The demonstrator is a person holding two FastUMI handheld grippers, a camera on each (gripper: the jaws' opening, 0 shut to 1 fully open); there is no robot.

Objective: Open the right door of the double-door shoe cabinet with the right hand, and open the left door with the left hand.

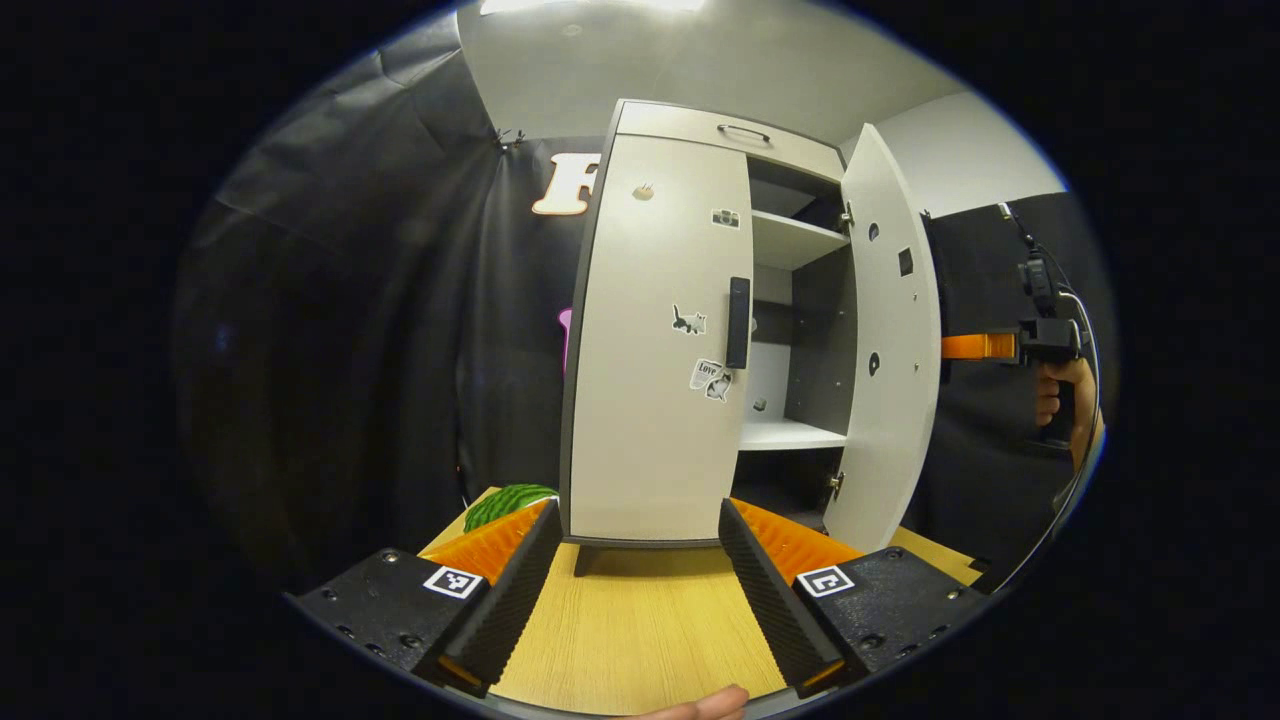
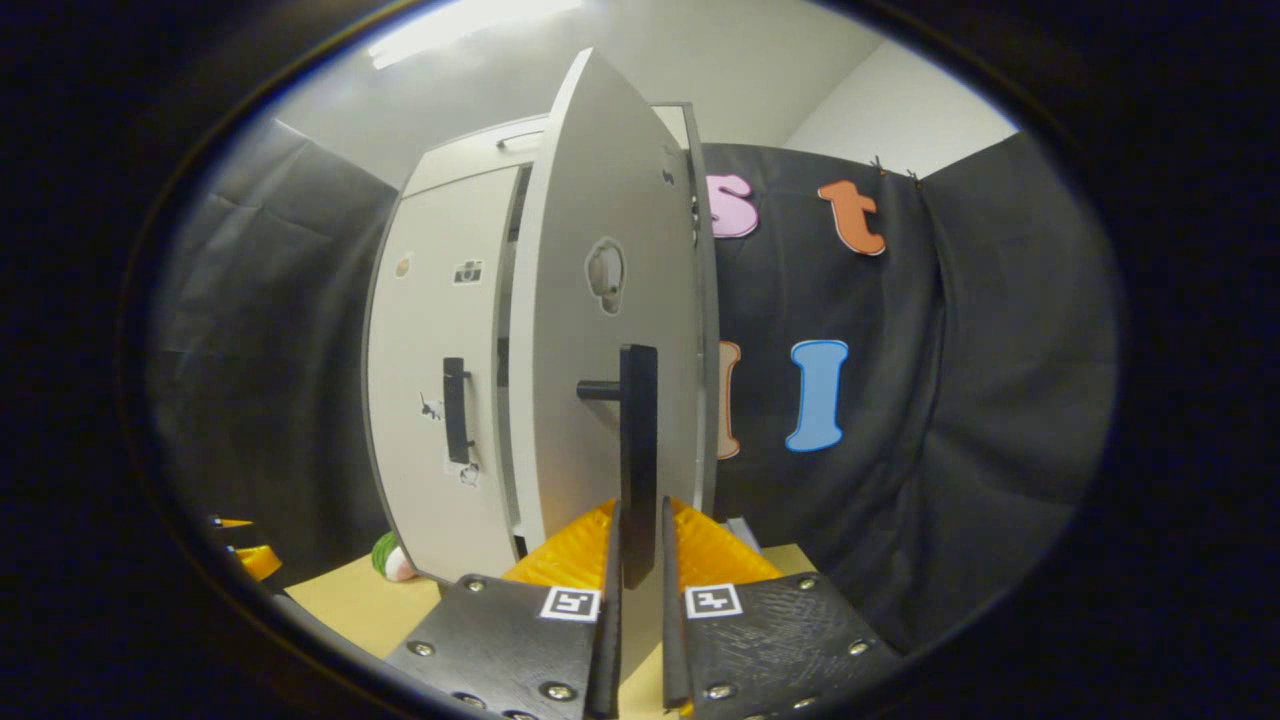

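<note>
The shoe cabinet stands on the table. Its right door is swung open, its handle clamped between the right tool's 2 fingers. The left door is closed; the left tool hangs in front of it, jaws spread wide, touching nothing.

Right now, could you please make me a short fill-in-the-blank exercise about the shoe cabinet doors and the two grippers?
1. The right door stands ____, showing the shelves.
2. The left door is ____.
3. The right gripper is closed on the right door's ____.
4. The left gripper has its fingers ____, holding nothing above the table.

Missing words: open; shut; handle; apart
</note>
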